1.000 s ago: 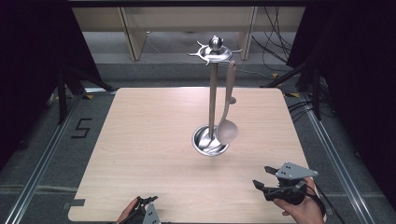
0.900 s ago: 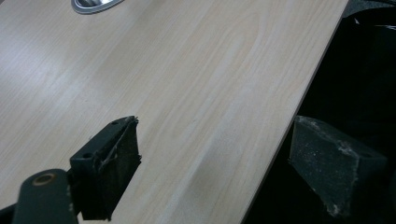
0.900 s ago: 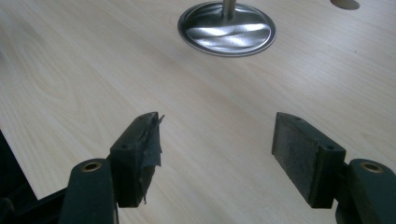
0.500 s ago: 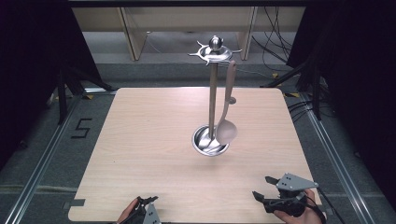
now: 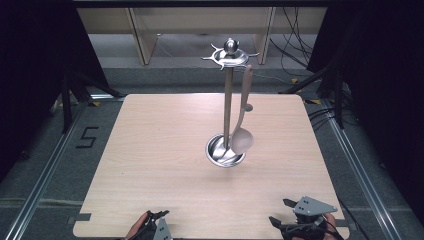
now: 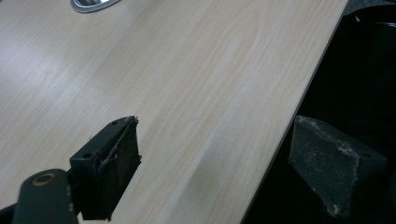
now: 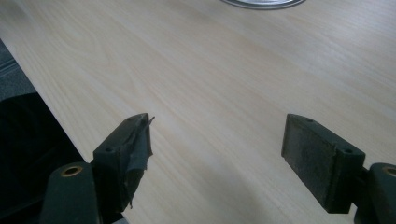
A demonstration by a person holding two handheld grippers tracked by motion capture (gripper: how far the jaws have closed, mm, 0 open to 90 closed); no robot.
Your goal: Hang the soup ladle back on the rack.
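Utensil stand (image 5: 228,100) is the landmark: steel post rising from a round dish base (image 5: 225,152), set a little right of the middle of the wooden table (image 5: 150,165), toward the far half. Hooked crown at the top.

Ladle (image 5: 242,130) hangs from a hook on the stand's right side, handle up, bowl low and just beside the base. Hung that way it stays clear of the tabletop; the bowl's weight likely keeps it plumb.

Left gripper (image 5: 155,227) sits at the table's near edge, well short of the stand and to its left. In the left gripper view its jaws stand wide apart with nothing between them, one pad (image 6: 116,168) over the wood, the other past the table's edge.

Right gripper (image 5: 300,227) also rests at the near edge, to the stand's right, well apart from it. Jaws wide open and empty in the right gripper view; pad (image 7: 320,158) above bare wood, rim of the base just visible at the top.

Judgement: both tools parked back at the edge, hands idle, leaving the ladle alone on its hook.
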